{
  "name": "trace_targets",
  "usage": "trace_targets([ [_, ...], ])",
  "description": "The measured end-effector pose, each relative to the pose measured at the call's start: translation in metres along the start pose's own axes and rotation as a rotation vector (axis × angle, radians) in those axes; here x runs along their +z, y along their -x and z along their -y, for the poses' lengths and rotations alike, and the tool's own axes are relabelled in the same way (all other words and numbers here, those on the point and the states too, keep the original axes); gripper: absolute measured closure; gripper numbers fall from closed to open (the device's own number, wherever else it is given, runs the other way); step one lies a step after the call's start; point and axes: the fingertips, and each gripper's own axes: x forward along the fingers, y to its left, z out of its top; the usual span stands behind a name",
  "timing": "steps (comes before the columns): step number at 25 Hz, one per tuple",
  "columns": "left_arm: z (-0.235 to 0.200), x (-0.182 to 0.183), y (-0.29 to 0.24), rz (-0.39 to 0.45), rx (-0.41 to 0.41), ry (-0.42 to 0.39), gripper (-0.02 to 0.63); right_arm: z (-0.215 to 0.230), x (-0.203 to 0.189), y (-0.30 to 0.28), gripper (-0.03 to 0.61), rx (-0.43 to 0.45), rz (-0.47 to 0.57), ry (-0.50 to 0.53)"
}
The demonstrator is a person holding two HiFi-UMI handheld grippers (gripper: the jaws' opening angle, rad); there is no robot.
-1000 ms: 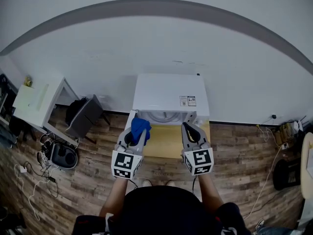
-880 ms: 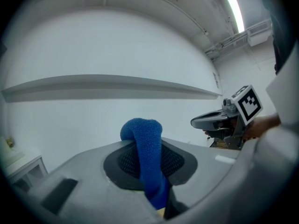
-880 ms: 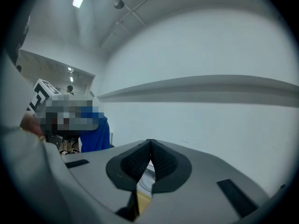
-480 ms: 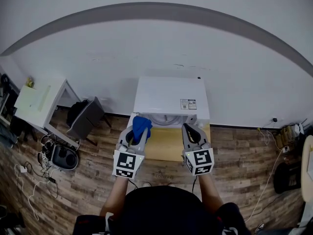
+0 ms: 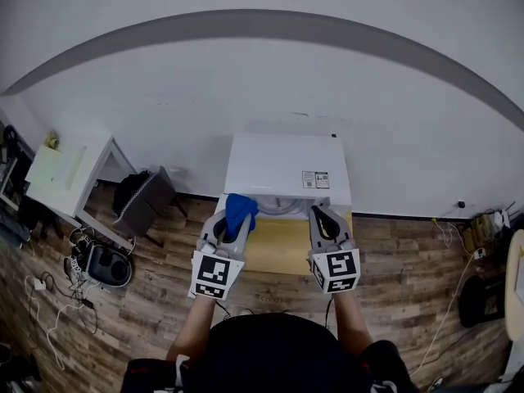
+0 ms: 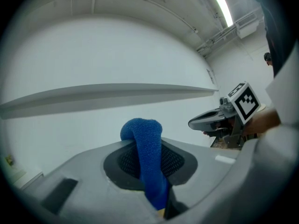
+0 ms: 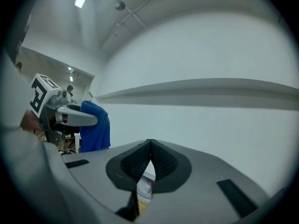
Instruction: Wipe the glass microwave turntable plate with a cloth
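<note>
At microwave [image 5: 286, 166]: plate [image 5: 282, 206] barely shows at its front edge, between grippers
Left gripper [image 6: 147, 146]: clamped on blue cloth [image 6: 142, 129], up near plate
Right gripper [image 7: 148, 146]: jaws together, nothing in them

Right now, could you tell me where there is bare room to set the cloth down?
Bare: the wooden tabletop between the left gripper and right gripper, before the microwave; the microwave's top beside its label. Crowded: the floor at left, with cables and a chair.
</note>
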Motion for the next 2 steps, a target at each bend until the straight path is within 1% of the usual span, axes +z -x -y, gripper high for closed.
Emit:
trace_targets([
  [2, 0.0030, -0.0008, -0.0003, -0.004, -0.014, 0.001, 0.557, 0.0025, 0.0018, 0.0012, 0.569, -0.009, 0.004, 0.001],
])
